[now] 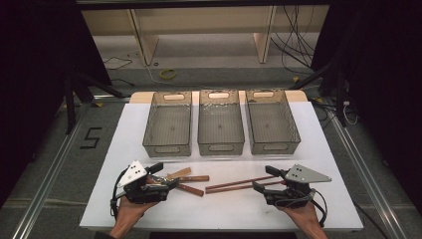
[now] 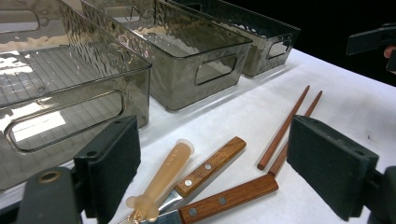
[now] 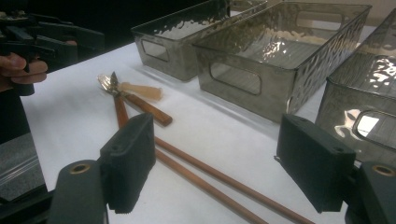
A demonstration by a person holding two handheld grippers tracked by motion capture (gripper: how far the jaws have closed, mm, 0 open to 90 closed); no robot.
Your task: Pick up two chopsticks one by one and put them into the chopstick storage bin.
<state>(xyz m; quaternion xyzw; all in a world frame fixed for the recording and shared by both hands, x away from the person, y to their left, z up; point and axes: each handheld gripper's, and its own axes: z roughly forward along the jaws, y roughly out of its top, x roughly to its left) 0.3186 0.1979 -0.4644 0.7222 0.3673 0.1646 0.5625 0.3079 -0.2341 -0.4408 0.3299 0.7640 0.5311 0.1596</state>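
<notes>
Three smoky clear plastic bins stand in a row along the white table's far edge. Cutlery lies near the front edge: two wooden-handled utensils, pale plastic-handled piece, brown wooden chopsticks. Left gripper and right gripper are both spread wide, holding nothing. Probably sorting; straddle one piece squarely before closing.
</notes>
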